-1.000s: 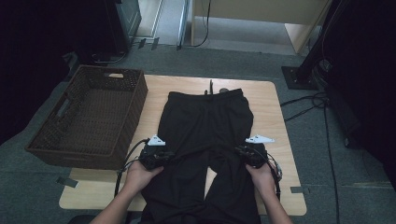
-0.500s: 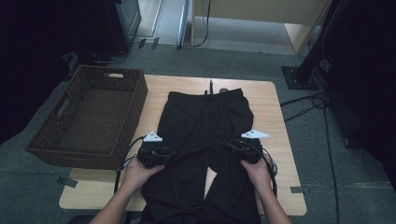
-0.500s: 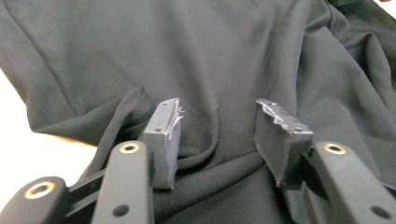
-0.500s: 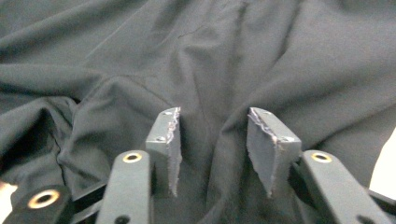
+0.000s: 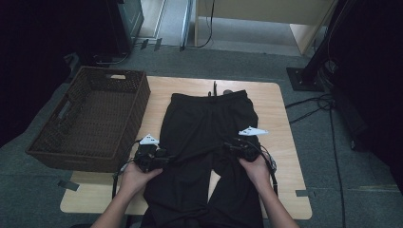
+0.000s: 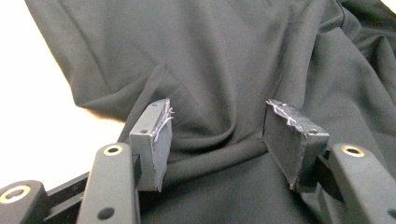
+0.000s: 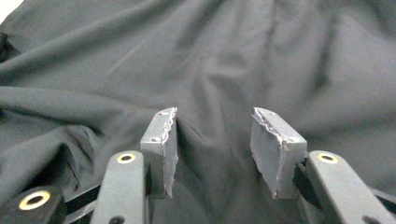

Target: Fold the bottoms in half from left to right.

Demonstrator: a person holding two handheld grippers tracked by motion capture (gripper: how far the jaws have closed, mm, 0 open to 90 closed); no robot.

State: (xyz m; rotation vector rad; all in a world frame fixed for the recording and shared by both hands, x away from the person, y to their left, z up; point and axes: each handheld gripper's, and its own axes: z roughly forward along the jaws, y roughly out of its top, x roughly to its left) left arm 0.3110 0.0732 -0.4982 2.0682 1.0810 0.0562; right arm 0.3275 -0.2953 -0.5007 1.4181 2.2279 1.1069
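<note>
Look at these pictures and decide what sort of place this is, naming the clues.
Probably a lab or studio set up for recording, not a home: a small wooden table stands on grey carpet, loose cables trail across the floor, and black trousers lie spread flat beside a wicker basket.

The trousers' leg ends run off the high view's bottom edge.

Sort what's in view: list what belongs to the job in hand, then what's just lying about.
In the job:
- black trousers, spread flat on the table
- left hand-held gripper, jaws just opened, fabric bunched between them unpinched
- right hand-held gripper, jaws also just opened over the cloth

Lying about:
- wicker basket, nothing visible in it, at the table's left edge
- cables on the floor
</note>
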